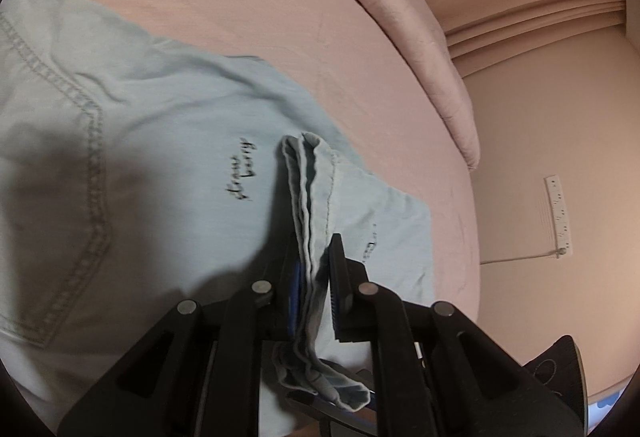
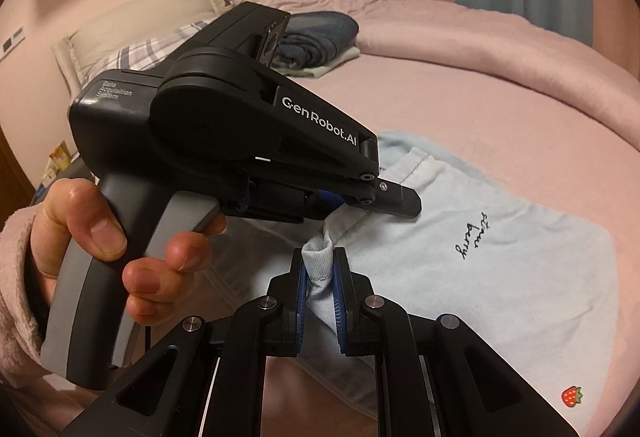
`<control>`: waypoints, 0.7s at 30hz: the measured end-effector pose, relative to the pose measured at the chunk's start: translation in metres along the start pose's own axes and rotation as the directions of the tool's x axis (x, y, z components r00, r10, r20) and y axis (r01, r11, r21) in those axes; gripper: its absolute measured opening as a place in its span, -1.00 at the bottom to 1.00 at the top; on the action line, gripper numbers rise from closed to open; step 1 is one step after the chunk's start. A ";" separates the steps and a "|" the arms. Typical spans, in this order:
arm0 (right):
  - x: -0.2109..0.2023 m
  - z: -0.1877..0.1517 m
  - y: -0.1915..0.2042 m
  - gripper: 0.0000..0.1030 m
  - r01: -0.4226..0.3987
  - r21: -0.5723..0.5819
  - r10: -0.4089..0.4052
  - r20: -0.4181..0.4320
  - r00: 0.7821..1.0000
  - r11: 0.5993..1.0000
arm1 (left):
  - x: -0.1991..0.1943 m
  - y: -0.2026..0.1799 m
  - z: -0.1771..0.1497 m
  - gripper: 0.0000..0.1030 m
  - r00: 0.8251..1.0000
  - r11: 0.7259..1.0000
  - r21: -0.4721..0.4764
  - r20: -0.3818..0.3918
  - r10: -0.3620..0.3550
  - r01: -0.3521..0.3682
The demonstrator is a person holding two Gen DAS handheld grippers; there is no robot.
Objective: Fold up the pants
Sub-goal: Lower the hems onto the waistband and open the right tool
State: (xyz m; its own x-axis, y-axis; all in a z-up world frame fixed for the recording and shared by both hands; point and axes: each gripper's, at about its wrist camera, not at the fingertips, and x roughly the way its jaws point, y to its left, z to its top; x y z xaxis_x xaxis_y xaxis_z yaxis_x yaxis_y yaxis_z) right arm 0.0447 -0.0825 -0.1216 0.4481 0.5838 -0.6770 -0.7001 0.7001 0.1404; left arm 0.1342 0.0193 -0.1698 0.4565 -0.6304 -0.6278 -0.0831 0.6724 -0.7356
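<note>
Both claws are clamped on the light blue pants spread on the pink bed: left gripper, right gripper. Only the right wrist view shows the hand at 9 o'clock and the strawberry patch at 4.

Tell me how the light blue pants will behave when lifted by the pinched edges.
The pants are probably floppy: the cloth bunches into folds in the left tool. They're likely light and will drape, as the fabric sags below the right tool.
</note>
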 end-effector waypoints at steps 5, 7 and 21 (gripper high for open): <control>0.013 -0.005 -0.007 -0.60 -0.034 0.056 0.037 -0.059 0.998 0.998 | -0.002 0.007 0.003 -0.65 0.999 0.999 0.009 -0.005 0.045 -0.045; 0.011 -0.005 -0.012 -0.36 -0.050 0.084 0.056 -0.070 0.996 0.995 | -0.007 0.005 0.004 -0.50 0.998 0.998 0.023 0.004 0.058 -0.058; -0.092 0.002 -0.134 -0.37 0.118 0.382 -0.141 0.033 0.989 0.917 | -0.017 -0.052 -0.019 -0.05 0.999 0.961 0.274 0.015 0.045 -0.048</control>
State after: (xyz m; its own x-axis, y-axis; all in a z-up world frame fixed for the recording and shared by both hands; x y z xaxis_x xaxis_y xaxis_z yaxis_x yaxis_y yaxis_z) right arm 0.0982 -0.2292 -0.0767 0.5601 0.4925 -0.6661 -0.3765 0.8676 0.3250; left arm 0.1134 -0.0124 -0.1252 0.4657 -0.5934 -0.6565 0.1413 0.7822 -0.6068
